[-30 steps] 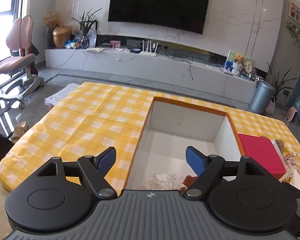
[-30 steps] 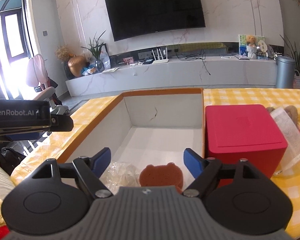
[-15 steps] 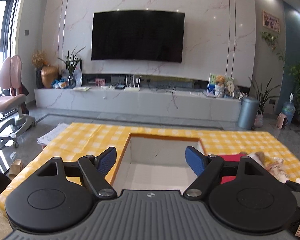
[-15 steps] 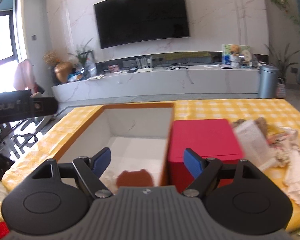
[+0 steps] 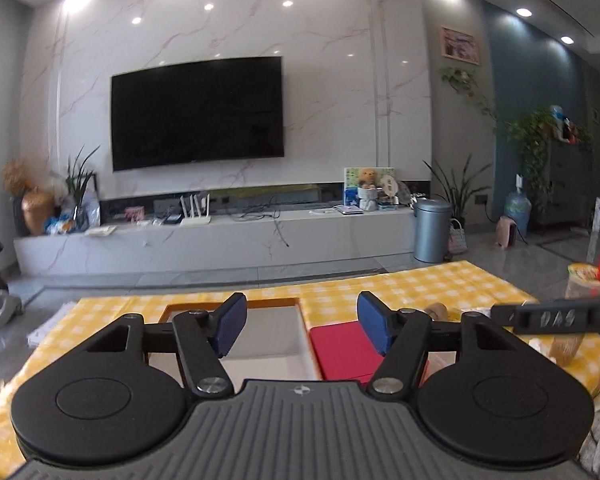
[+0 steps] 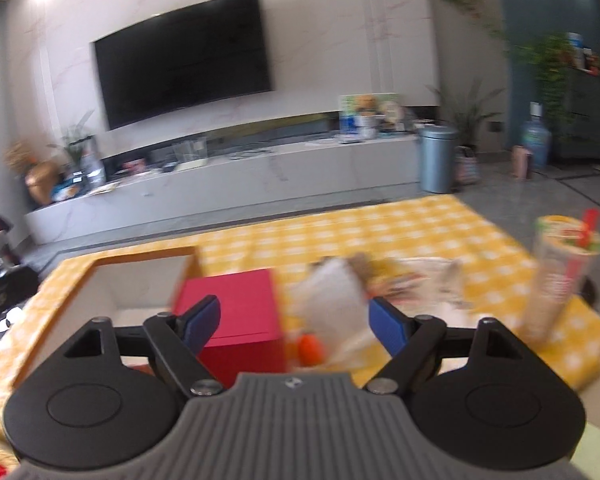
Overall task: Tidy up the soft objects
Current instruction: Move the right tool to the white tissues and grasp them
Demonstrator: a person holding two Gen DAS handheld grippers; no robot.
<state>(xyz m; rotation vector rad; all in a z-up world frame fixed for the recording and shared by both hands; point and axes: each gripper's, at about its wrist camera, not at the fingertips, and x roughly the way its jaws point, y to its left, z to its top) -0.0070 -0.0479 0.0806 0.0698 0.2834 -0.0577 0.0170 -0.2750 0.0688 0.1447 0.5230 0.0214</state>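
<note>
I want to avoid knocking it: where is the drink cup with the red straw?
In both views the drink cup stands at the tablecloth's far right edge, right of the soft pile.

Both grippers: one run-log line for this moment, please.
left gripper: open, empty | right gripper: open, empty, facing blurred soft pile | white bin beside red box

Yellow-and-white checked cloth on desk [image 5: 428, 284]: woven look, matt
Red square box [image 6: 236, 304]: smooth, matt
Orange-rimmed white bin [image 5: 268, 332]: smooth, matt walls
Blue-padded fingers [image 5: 376, 326]: matt plastic
Clear plastic drink cup [image 6: 556, 276]: glossy
</note>
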